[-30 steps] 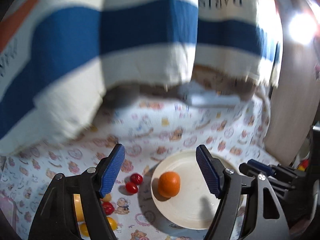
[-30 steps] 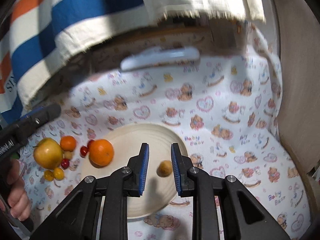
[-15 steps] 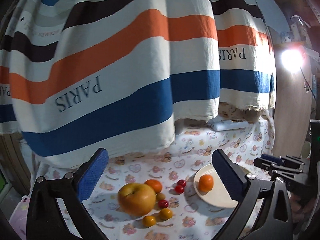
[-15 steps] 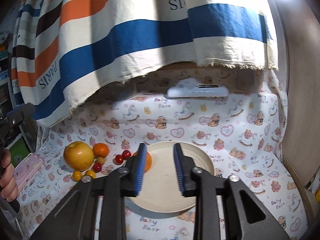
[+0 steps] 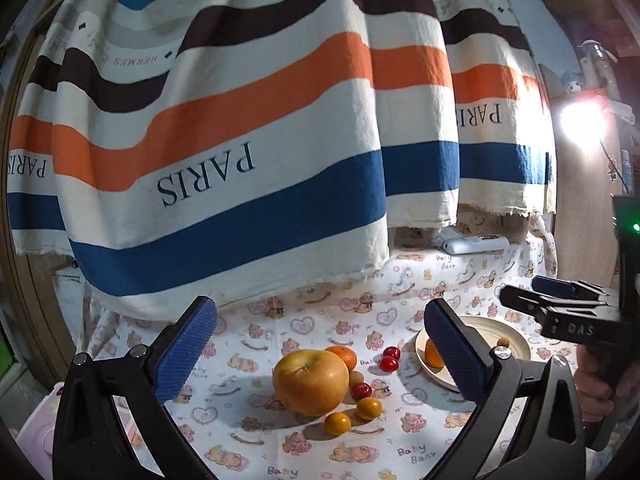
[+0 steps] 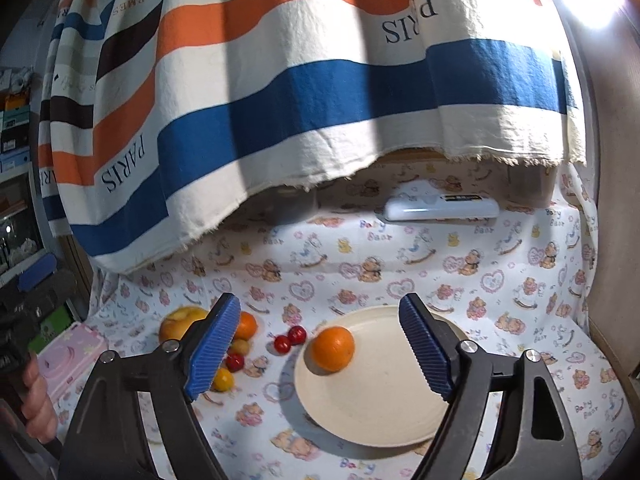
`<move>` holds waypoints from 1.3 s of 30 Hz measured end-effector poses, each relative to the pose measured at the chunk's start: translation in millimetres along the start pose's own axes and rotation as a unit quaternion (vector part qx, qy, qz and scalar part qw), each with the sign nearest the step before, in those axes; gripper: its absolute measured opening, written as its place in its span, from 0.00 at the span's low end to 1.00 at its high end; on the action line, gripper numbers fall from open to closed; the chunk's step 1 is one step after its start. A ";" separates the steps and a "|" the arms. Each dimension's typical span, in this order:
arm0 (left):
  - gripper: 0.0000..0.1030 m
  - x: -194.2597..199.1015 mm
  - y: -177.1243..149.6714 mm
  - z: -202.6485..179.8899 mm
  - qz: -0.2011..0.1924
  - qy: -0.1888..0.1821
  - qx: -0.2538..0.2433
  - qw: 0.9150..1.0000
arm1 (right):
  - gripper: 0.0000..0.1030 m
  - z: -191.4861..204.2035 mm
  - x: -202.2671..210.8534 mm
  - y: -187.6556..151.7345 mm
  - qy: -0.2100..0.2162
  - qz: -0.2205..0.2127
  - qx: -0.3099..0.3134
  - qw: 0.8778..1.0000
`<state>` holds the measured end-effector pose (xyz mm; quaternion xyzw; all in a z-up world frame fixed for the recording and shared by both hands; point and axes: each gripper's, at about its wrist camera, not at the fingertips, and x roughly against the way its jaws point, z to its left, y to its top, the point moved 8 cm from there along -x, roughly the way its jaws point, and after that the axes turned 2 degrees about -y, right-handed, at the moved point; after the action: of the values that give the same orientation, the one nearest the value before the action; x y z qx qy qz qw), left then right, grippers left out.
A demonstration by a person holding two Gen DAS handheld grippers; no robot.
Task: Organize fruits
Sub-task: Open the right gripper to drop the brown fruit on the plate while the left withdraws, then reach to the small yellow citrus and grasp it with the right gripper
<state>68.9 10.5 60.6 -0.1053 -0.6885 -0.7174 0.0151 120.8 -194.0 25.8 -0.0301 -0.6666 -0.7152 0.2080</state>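
Note:
A cream plate (image 6: 376, 396) (image 5: 516, 340) holds an orange (image 6: 333, 349) (image 5: 432, 354) and, in the left wrist view, a small brown fruit (image 5: 503, 342). Left of the plate lie a big yellow apple (image 5: 310, 382) (image 6: 180, 320), a small orange (image 5: 343, 356) (image 6: 246, 325), two red tomatoes (image 5: 390, 359) (image 6: 290, 340) and several small red and yellow fruits (image 5: 352, 412) (image 6: 228, 372). My left gripper (image 5: 320, 344) is open, held back above the apple pile. My right gripper (image 6: 320, 344) is open and empty, above the plate's near side; it also shows in the left wrist view (image 5: 560, 308).
A bear-print cloth (image 6: 440, 280) covers the table. A striped "PARIS" towel (image 5: 240, 140) hangs over the back. A white remote-like box (image 6: 440, 208) lies at the back. A pink case (image 6: 68, 360) sits at the left edge. A wooden wall (image 6: 616, 240) bounds the right.
Both grippers pulled back and up from the plate. My right gripper opened wide; the small brown fruit it was over stays on the plate.

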 end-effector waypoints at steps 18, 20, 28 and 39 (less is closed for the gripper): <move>1.00 -22.8 -24.1 18.8 0.029 0.012 0.022 0.999 | 0.99 63.3 -52.1 -12.5 0.012 0.008 0.044 0.999; 1.00 -27.3 -27.8 21.6 0.037 0.015 0.027 0.999 | 0.98 62.3 -56.3 -14.4 0.012 0.011 0.040 0.999; 1.00 -48.1 -48.0 31.9 0.081 0.024 0.044 0.995 | 0.98 65.7 -77.4 -35.6 0.053 0.067 0.041 0.995; 1.00 -60.7 -63.7 48.2 0.127 0.044 0.075 0.988 | 0.76 92.2 -91.7 -73.2 0.139 0.151 0.064 0.977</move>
<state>123.9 54.0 -11.1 -0.1586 -0.7201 -0.6599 0.1439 158.1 -79.6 -62.4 -0.0174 -0.6634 -0.6286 0.4057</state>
